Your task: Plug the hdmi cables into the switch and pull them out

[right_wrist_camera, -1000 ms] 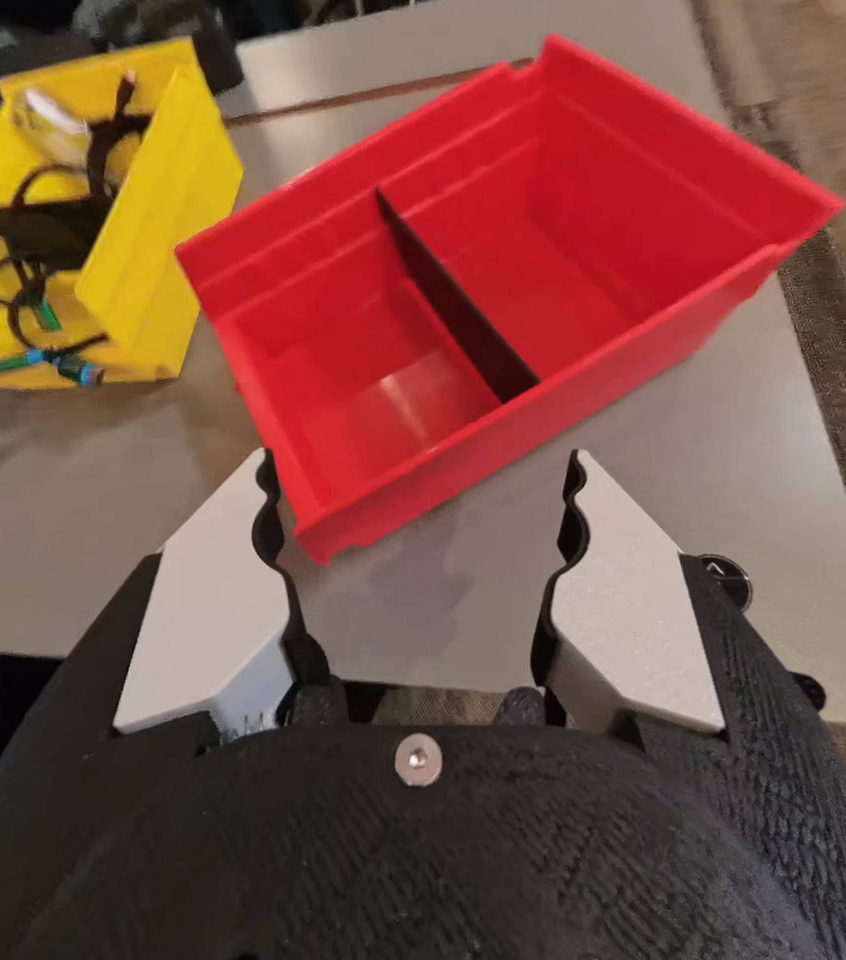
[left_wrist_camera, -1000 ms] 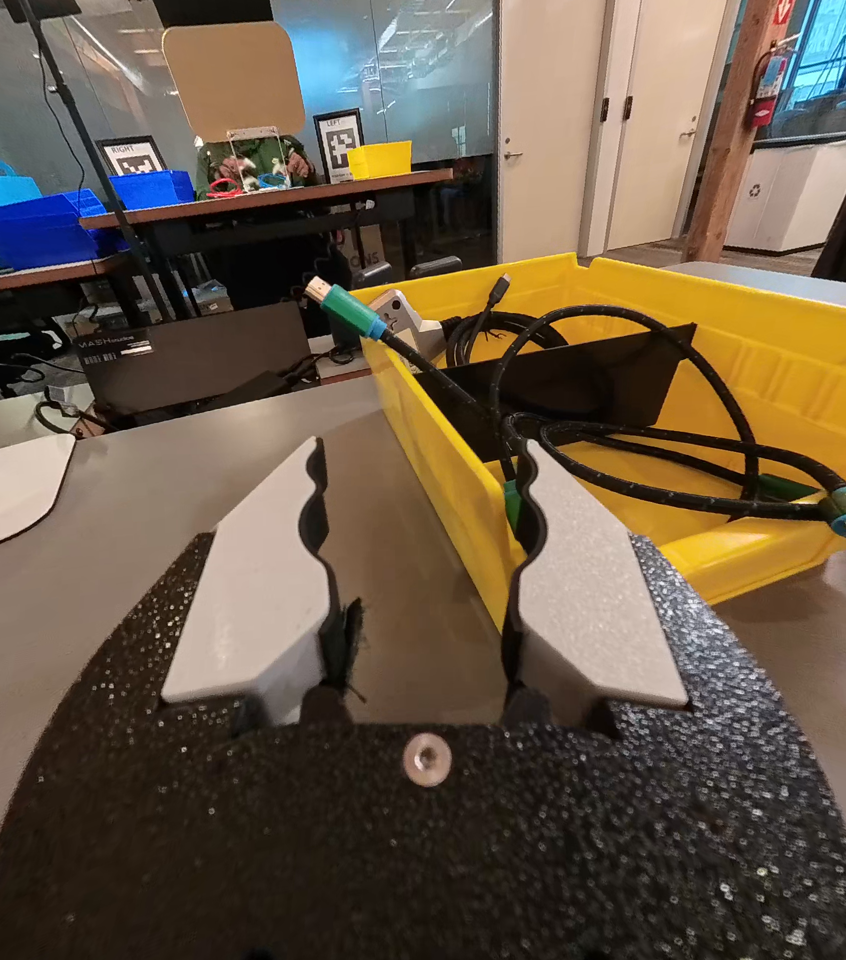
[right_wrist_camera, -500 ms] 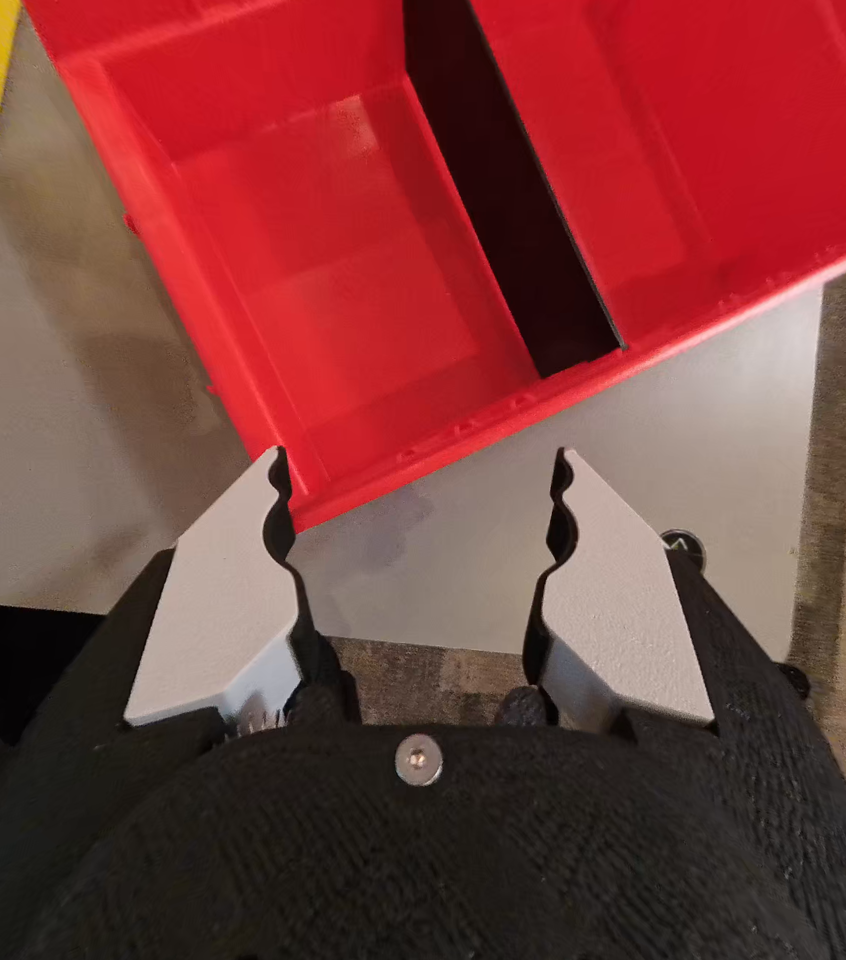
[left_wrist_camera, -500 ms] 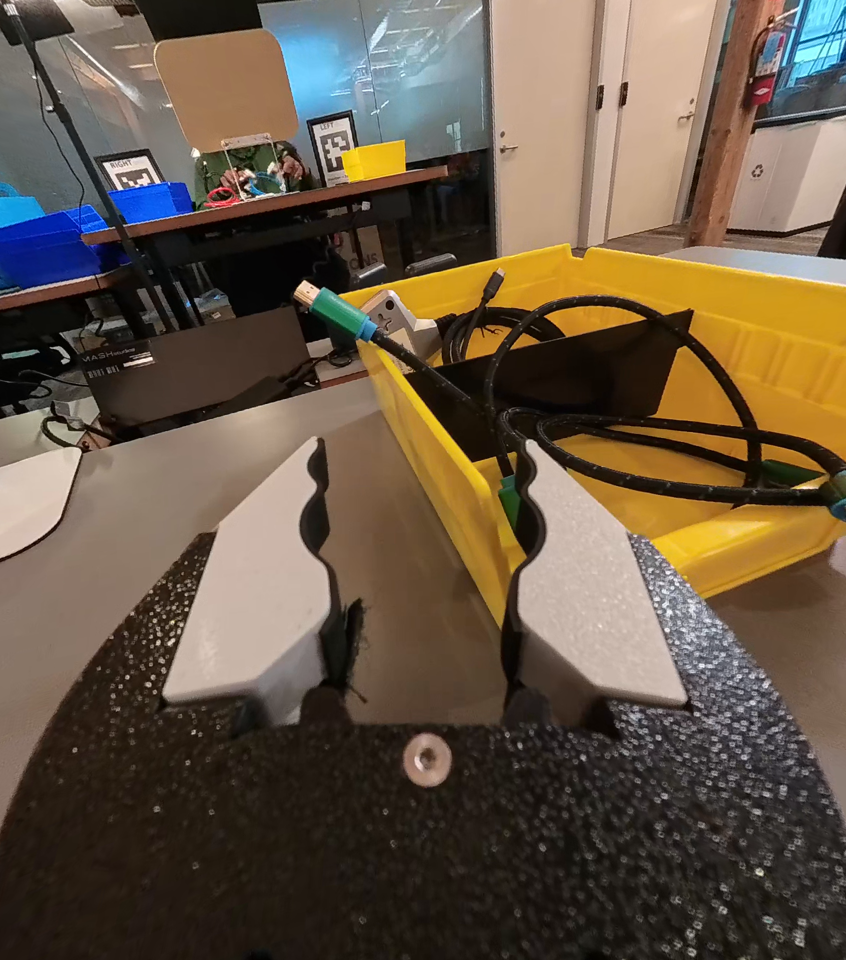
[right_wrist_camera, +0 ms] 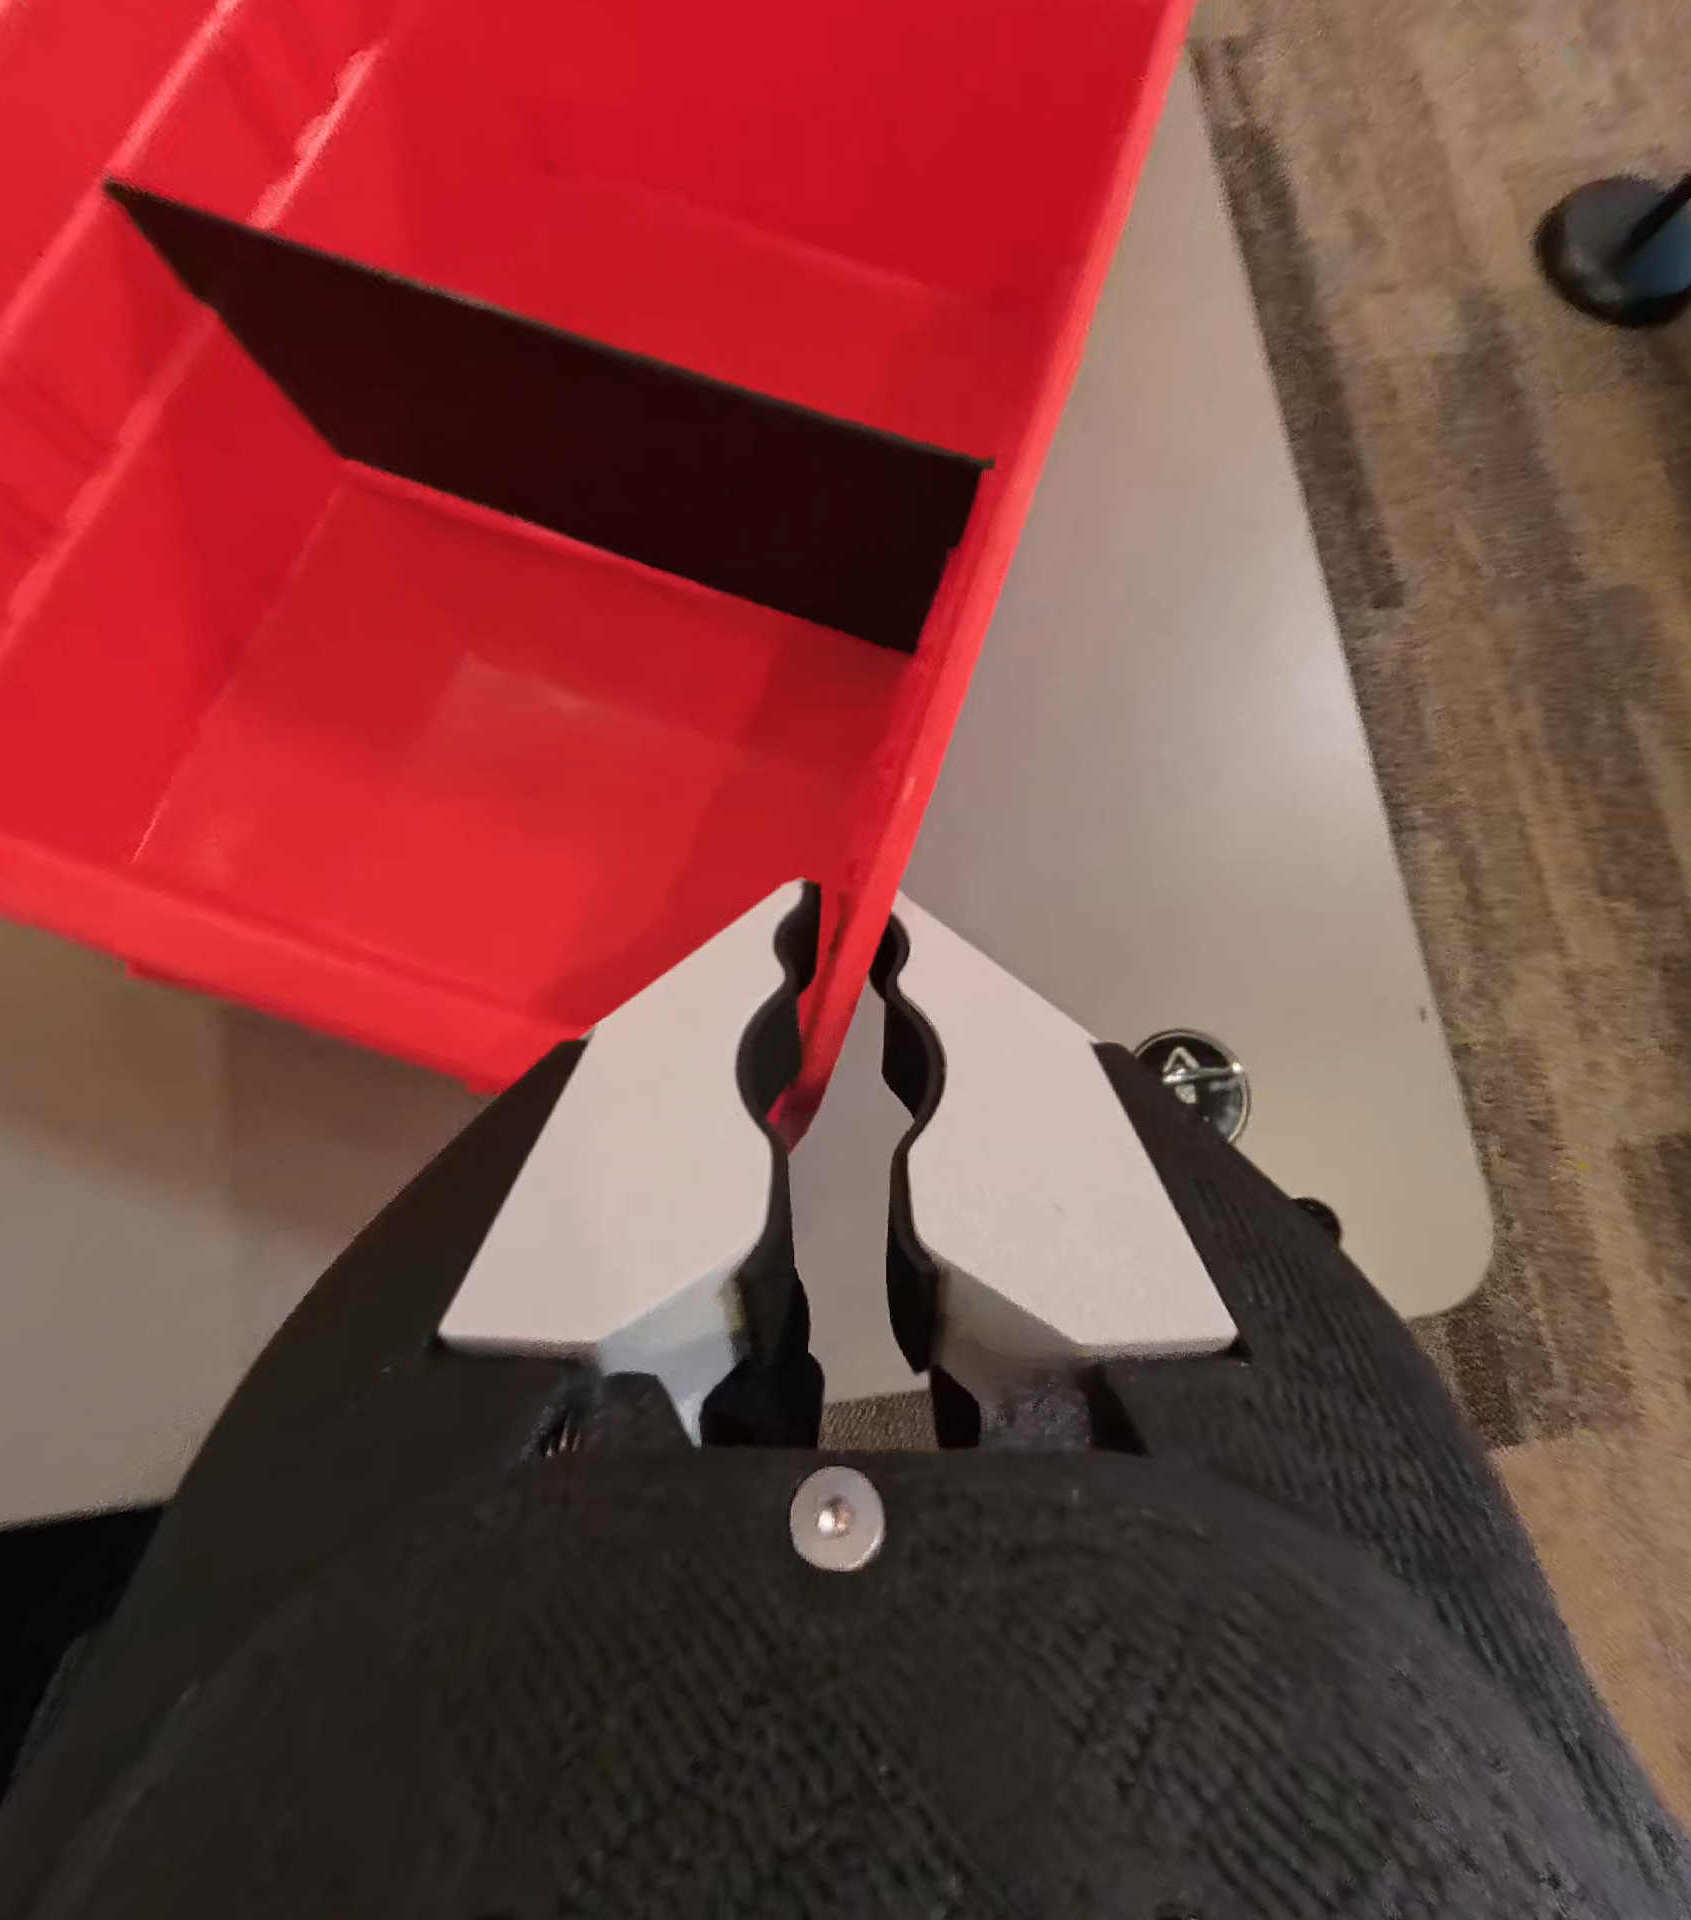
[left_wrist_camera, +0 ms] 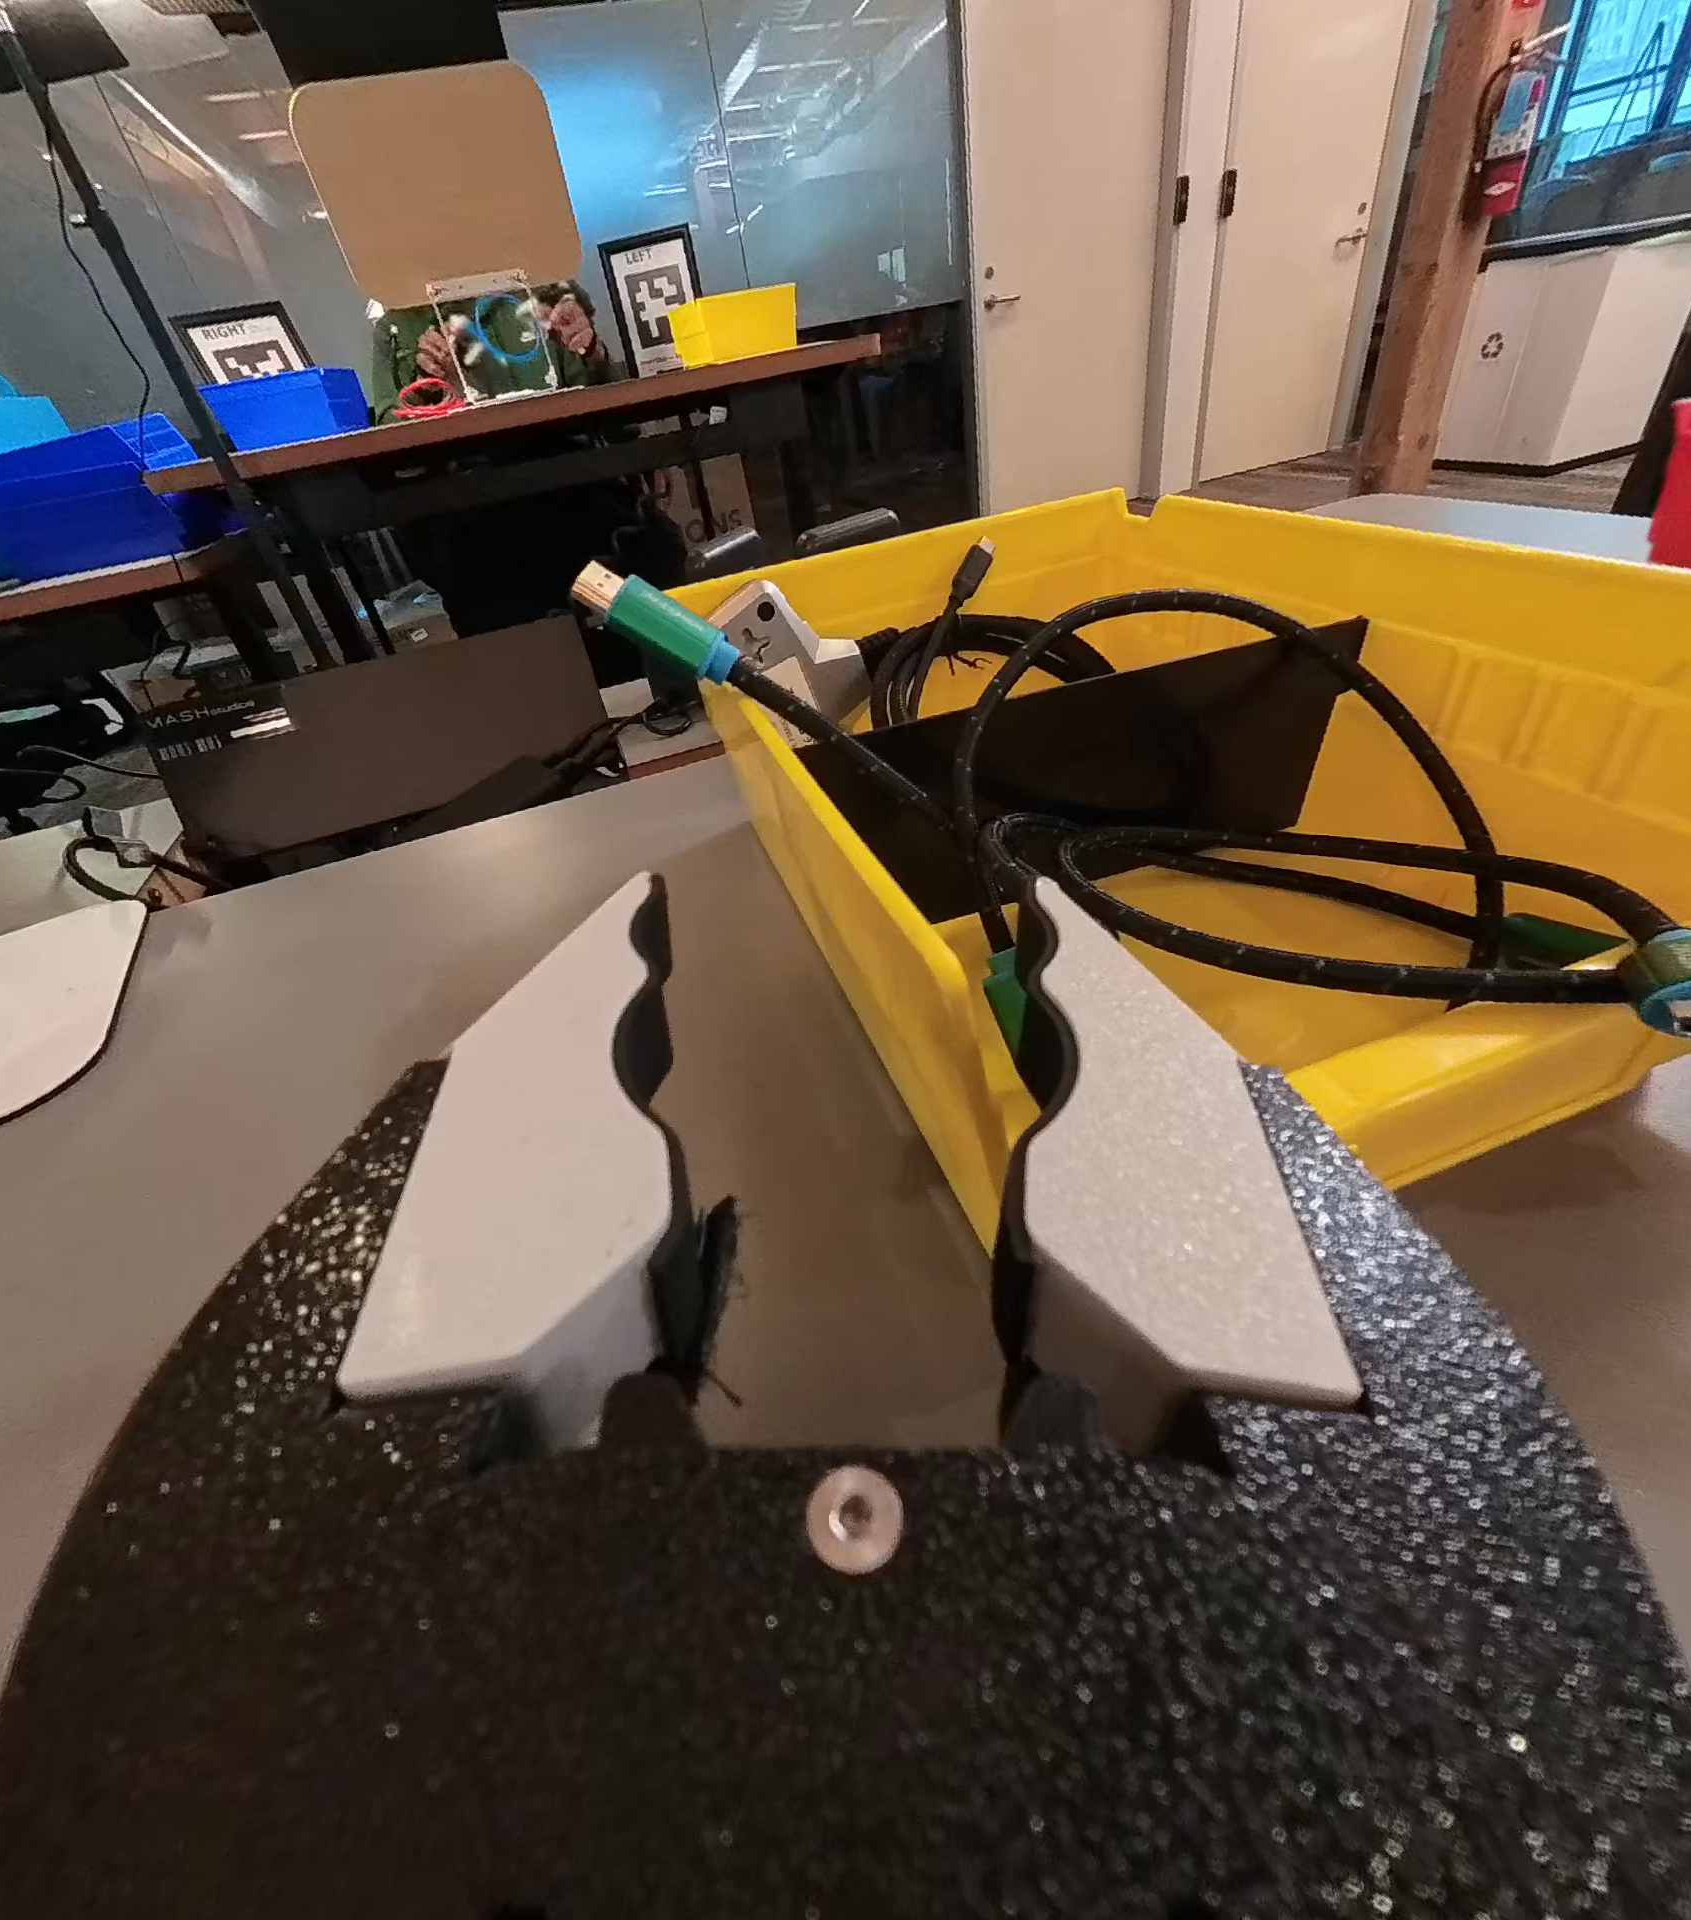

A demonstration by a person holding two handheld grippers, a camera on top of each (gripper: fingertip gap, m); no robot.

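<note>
Right claw (right_wrist_camera: 841,914) has closed on red bin (right_wrist_camera: 862,935); contact unclear.

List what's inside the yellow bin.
Yellow bin: braided black HDMI cables with green-teal plugs, a silver switch behind the black divider. The divider and cables hide the far compartment's floor.

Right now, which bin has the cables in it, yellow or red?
The yellow bin: black braided HDMI cables lie coiled inside. The red bin, gripped at its wall by the right gripper, holds nothing visible.
</note>
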